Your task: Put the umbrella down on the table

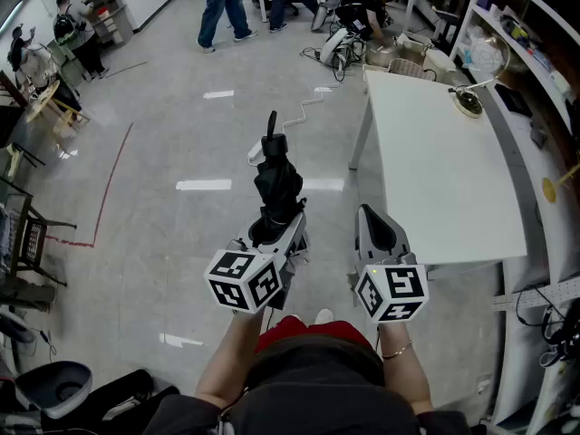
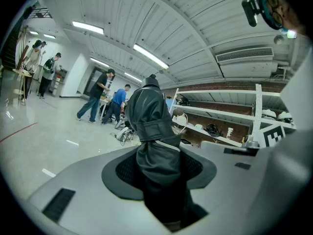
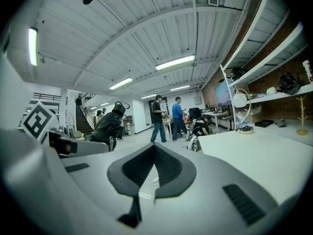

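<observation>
Nearest the head camera sit both tools, held out roughly level in front of the person. In that view the left gripper [image 1: 276,227] carries a folded black umbrella [image 1: 277,181], which stands up and forward out of its jaws over the bare floor [image 1: 181,134]. The right gripper [image 1: 372,217] is just beside the near corner of the white table [image 1: 444,161]. The umbrella is clear of the table, to its left. The left gripper view confirms the grip, with the jaws clamped on the umbrella's wrapped lower end. The right gripper view shows that tool's jaws together and nothing between them, the table lying ahead to its right. Judged step: carrying, with the set-down not yet begun. The next move calls for swinging the umbrella right over the tabletop, lowering it flat, then releasing.
</observation>
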`<state>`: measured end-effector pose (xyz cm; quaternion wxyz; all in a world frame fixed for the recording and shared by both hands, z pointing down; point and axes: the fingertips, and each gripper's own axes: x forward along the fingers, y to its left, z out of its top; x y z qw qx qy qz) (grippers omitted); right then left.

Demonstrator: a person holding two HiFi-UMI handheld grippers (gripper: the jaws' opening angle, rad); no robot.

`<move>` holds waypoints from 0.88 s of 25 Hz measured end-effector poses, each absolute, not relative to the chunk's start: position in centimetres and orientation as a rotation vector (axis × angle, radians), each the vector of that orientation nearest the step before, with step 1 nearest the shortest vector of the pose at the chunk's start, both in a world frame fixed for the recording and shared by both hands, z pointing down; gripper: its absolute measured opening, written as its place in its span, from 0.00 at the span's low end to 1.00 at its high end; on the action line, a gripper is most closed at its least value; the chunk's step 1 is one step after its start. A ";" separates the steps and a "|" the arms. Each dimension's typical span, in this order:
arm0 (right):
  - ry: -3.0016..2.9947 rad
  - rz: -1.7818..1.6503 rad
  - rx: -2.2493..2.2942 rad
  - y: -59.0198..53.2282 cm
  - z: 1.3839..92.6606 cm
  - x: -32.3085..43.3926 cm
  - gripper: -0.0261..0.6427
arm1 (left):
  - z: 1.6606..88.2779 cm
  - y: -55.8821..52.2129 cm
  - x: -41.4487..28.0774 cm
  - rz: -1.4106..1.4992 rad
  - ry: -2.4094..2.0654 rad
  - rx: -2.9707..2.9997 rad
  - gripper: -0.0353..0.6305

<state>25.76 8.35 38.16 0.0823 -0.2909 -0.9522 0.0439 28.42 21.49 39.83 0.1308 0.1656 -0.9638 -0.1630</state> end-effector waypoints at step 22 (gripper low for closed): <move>-2.795 0.102 -0.901 5.9 39.4 23.4 0.06 | 40.9 19.5 26.7 -0.490 -2.788 0.426 0.34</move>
